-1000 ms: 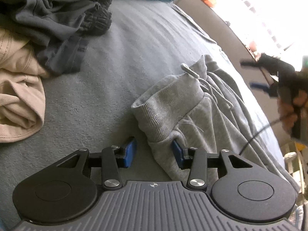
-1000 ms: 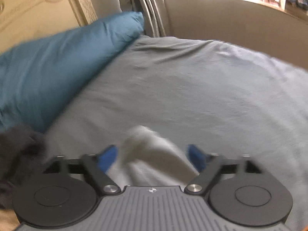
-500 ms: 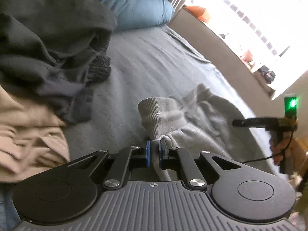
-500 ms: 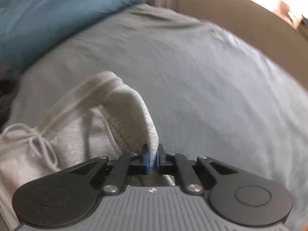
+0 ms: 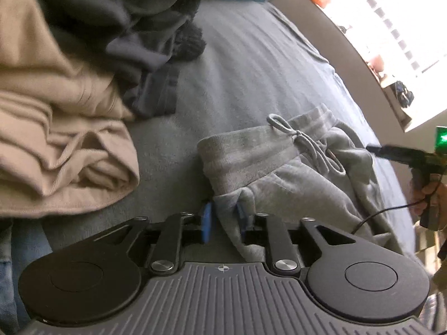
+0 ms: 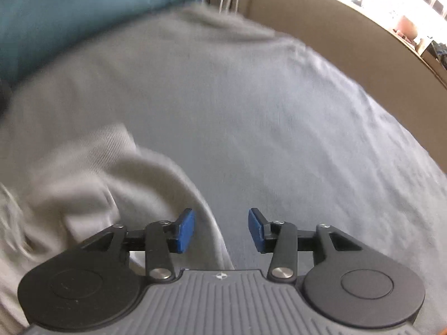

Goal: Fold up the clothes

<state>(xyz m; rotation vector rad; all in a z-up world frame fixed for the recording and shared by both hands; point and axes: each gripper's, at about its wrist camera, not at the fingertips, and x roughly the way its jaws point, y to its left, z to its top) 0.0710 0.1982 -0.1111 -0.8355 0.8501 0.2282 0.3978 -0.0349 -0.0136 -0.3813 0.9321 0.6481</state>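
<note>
Grey sweatpants (image 5: 293, 173) lie on the grey bed sheet (image 5: 251, 69), with the ribbed waistband (image 5: 245, 145) and the drawstring (image 5: 307, 145) facing up. My left gripper (image 5: 224, 220) is at the near corner of the waistband. Its jaws are opening, and a fold of grey fabric stands loosely between the blue pads. In the right wrist view the sweatpants (image 6: 125, 184) look blurred. My right gripper (image 6: 220, 230) is opening wide, with the fabric's edge just inside its left pad (image 6: 185, 230) and bare sheet beneath the rest of the gap. At the left wrist view's right edge, a hand (image 5: 427, 192) holds the right gripper's handle.
A crumpled beige garment (image 5: 56, 139) and a dark grey garment (image 5: 125, 28) are piled at the left. A blue pillow (image 6: 83, 14) lies at the head of the bed. A brown bed frame (image 5: 335, 42) runs along the far side under a bright window.
Half a second ago both grippers were shut on the sweatpants' waist. Both have since opened and the fabric has dropped onto the sheet. The waistband lies flatter and wider.
</note>
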